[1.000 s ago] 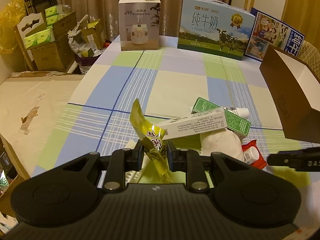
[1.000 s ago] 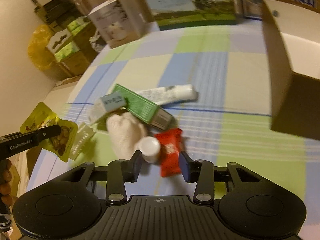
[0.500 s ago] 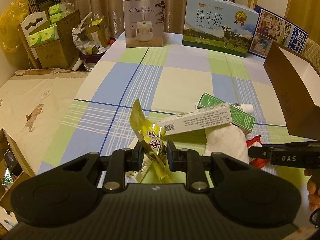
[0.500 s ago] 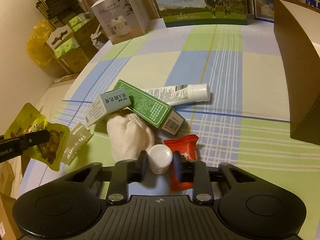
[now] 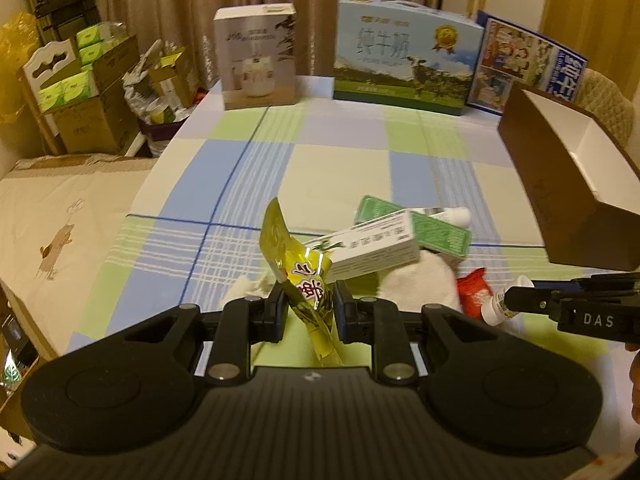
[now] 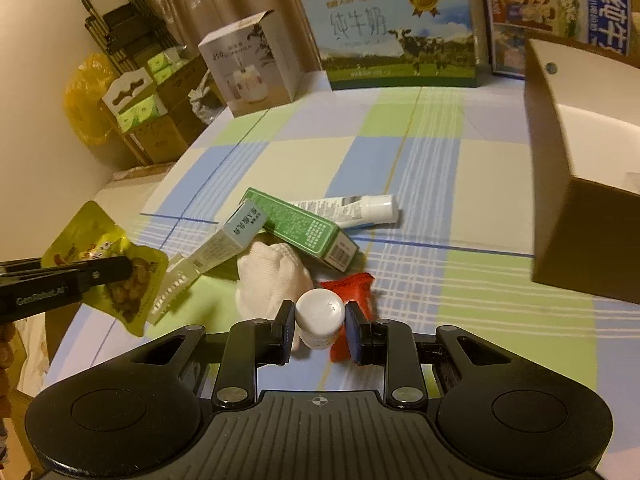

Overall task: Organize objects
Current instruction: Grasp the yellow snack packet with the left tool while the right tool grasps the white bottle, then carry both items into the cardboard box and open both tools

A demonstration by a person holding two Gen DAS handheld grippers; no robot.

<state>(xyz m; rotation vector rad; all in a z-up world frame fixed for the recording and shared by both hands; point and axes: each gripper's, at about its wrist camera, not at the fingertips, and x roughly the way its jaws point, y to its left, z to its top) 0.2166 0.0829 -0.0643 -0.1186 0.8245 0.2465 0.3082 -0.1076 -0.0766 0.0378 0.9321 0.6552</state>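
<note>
Both tongs are loaded: left tongs (image 5: 308, 306) pinch the yellow snack pouch (image 5: 298, 268), right tongs (image 6: 319, 326) clamp the white bottle (image 6: 320, 316), likely headed for the brown box (image 6: 580, 184) at 2 o'clock.

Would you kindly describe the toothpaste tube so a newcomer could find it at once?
On the checked tablecloth, find the clutter left of the brown box. The tube lies flat behind the green carton, the only round white thing with a cap pointing towards the box.
</note>
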